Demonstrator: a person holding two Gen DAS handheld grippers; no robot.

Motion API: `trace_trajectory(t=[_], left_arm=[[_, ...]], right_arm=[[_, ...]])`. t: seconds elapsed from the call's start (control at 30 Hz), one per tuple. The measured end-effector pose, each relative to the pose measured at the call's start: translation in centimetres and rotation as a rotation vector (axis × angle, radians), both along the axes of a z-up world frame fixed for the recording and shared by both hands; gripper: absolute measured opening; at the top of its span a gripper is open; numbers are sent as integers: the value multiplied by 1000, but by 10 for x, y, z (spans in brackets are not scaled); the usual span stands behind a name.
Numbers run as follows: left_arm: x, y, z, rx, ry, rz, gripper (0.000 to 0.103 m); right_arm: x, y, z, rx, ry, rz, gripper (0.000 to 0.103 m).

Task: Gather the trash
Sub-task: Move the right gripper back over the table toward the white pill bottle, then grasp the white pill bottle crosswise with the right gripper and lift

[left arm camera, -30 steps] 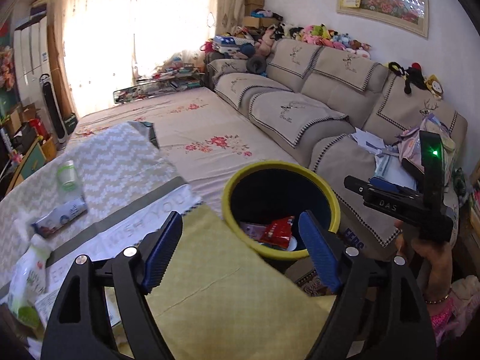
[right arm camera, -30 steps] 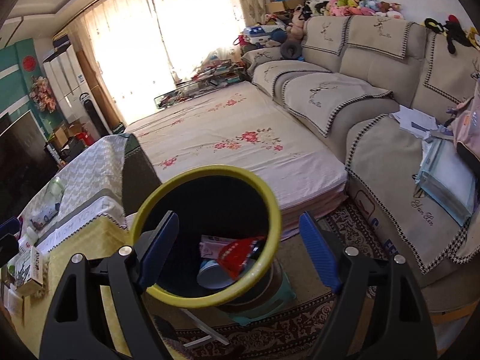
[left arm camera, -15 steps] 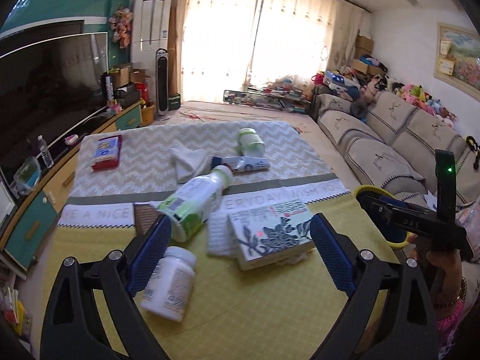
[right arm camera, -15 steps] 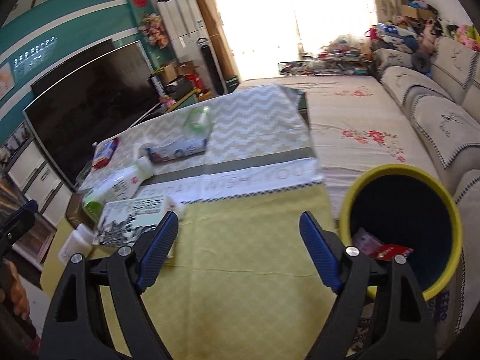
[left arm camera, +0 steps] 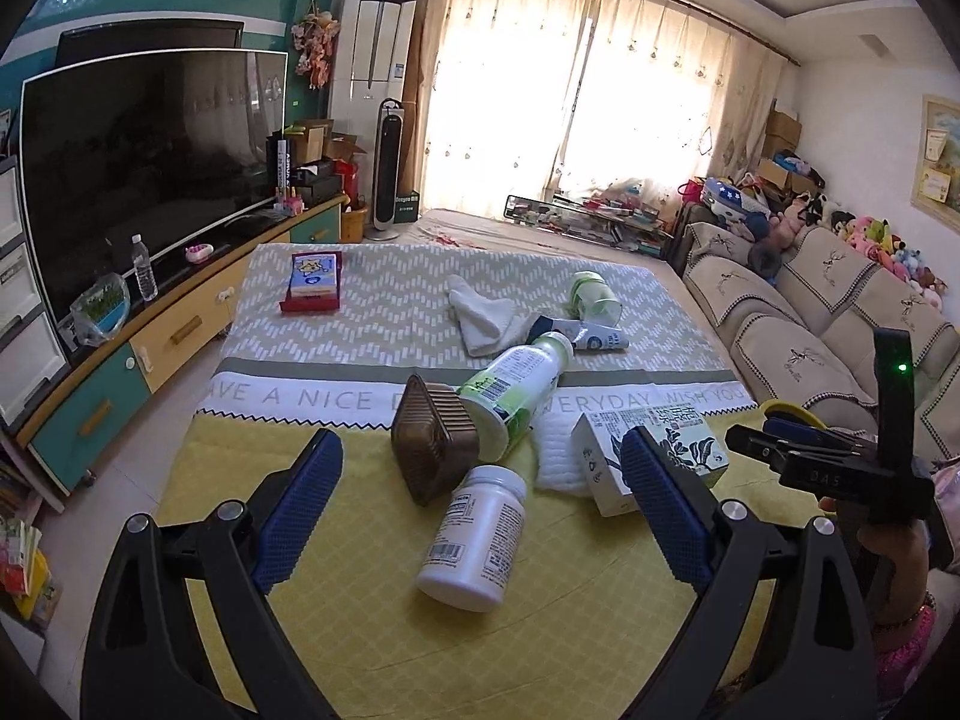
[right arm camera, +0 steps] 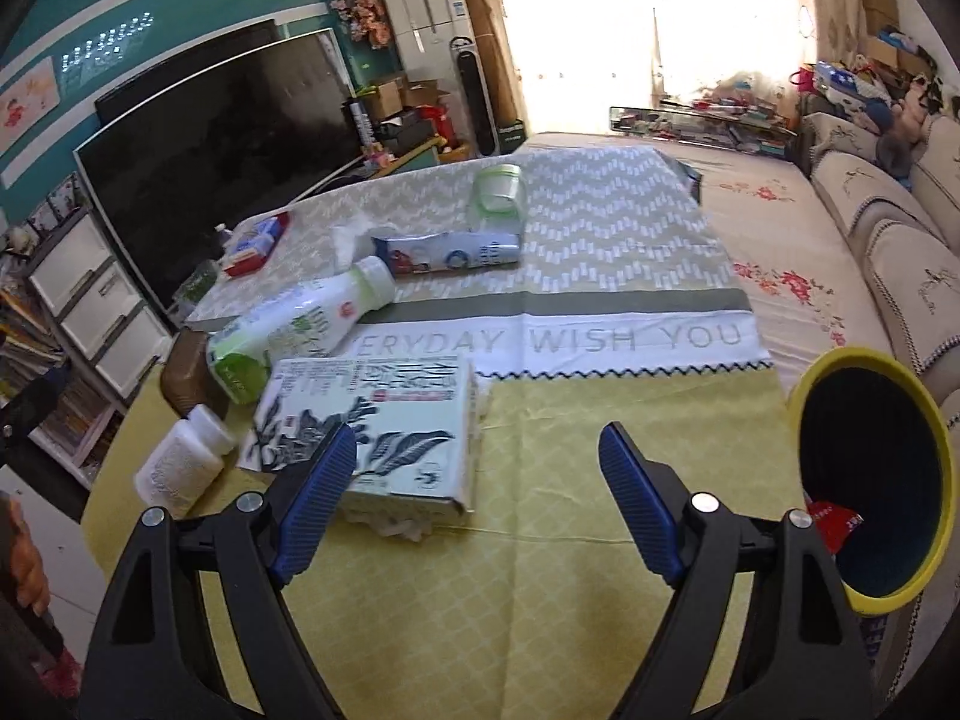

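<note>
Trash lies on the cloth-covered table (left arm camera: 372, 540). A white pill bottle (left arm camera: 474, 540) lies on its side between and just beyond the fingers of my left gripper (left arm camera: 480, 439), which is open and empty. Behind it are a brown ribbed tray (left arm camera: 432, 444), a green-labelled drink bottle (left arm camera: 516, 396) and a leaf-printed carton (left arm camera: 654, 456). My right gripper (right arm camera: 477, 435) is open and empty, its left finger over the carton (right arm camera: 372, 426). A yellow-rimmed bin (right arm camera: 936, 438) stands at the right with a red wrapper (right arm camera: 831, 525) inside.
Farther back lie a snack wrapper (right arm camera: 450, 252), a green-lidded jar (right arm camera: 498, 195), a white cloth (left arm camera: 486, 318) and a red tray with a blue box (left arm camera: 315, 282). A large TV (left arm camera: 150, 168) stands left, a sofa (left arm camera: 810, 300) right.
Both grippers have swung left from over the bin to the table's trash. The left jaws have spread wider. The pill bottle and carton now sit closer to the fingers.
</note>
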State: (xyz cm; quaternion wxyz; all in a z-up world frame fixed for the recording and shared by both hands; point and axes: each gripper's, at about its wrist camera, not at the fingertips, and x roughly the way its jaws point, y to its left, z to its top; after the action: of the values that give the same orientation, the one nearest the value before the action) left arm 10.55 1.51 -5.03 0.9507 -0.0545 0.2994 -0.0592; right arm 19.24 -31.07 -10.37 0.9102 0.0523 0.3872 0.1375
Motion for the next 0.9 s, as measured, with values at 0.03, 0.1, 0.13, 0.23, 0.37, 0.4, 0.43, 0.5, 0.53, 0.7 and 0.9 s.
trace_trajectory(t=[0.03,0.1,0.13,0.23,0.37,0.4,0.43,0.5,0.53,0.7,0.9], left_arm=[[-1,2,2,4,-8,10,92],[-3,8,7,0,-22,32,92],[-5,11,11,-2,-30,44,92],[-14,26,23,18,-72,95,92],[-33,56,43,55,-130,201,93],[-38,65,47,55,-143,228,93],[-42,73,49,53,-151,247,95],[-49,86,51,44,-158,278,95],[-51,91,50,38,-154,287,95],[-53,98,43,26,-129,277,95],[-50,90,37,24,-117,242,95]], right_arm=[[-3,8,3,1,-10,28,78],[-10,33,8,1,-33,98,78],[-16,49,9,1,-45,145,78],[-33,90,9,-10,-72,256,78],[-42,137,-2,-33,-75,376,80],[-44,146,-4,-45,-80,402,81],[-44,155,-5,-65,-91,429,81],[-41,170,-6,-113,-113,494,85],[-39,177,-6,-127,-119,534,87],[-12,192,-10,-217,-76,682,93],[11,197,-27,-251,51,797,93]])
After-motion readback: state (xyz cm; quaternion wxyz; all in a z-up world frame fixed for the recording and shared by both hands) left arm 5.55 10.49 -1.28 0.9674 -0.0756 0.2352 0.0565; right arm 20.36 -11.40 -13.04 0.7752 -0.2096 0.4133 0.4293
